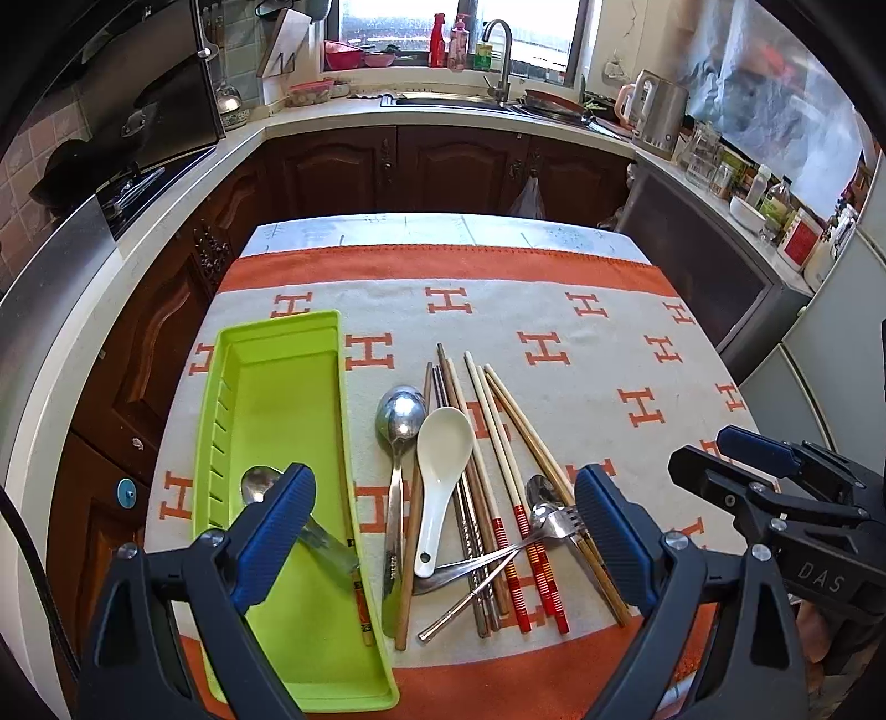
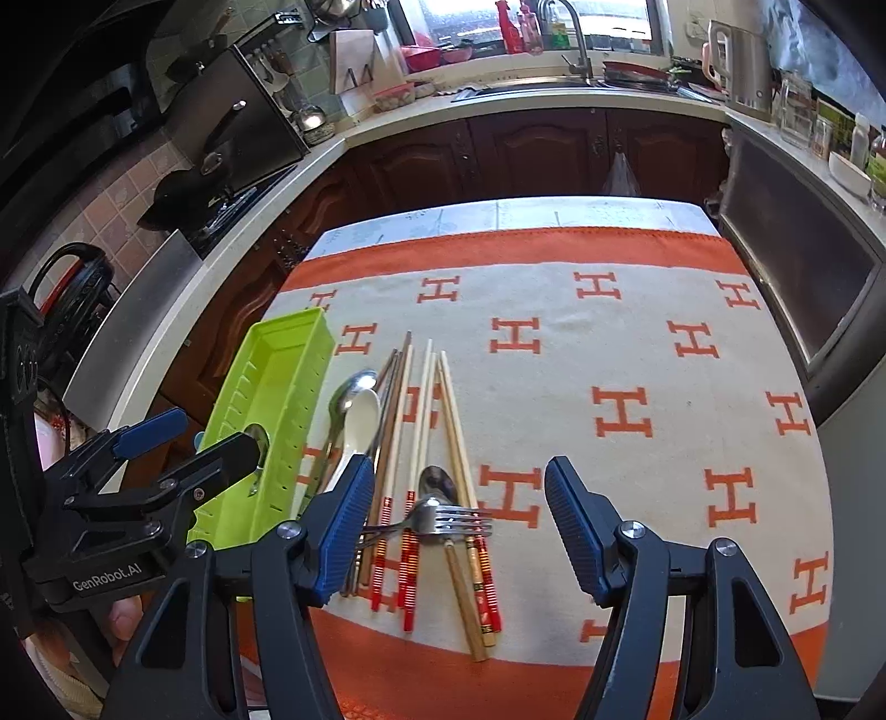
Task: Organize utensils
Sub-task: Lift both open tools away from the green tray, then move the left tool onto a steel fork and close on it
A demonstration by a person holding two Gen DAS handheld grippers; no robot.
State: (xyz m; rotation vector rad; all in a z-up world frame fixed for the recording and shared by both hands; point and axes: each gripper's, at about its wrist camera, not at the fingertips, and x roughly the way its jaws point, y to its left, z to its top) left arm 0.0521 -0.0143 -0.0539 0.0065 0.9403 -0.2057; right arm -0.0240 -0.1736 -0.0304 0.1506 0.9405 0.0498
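Both jaws gape empty: green tray [image 1: 277, 354] holds one spoon [image 1: 260, 484] and a chopstick [image 1: 360, 598], while most utensils [image 1: 470, 498] wait right of it.

A beige cloth with orange H letters and orange border [image 1: 554, 310] covers the counter. Behind stand dark brown wooden cabinets [image 1: 454, 166], a curved steel tap [image 1: 501, 50], and a steel electric kettle [image 1: 656, 113]
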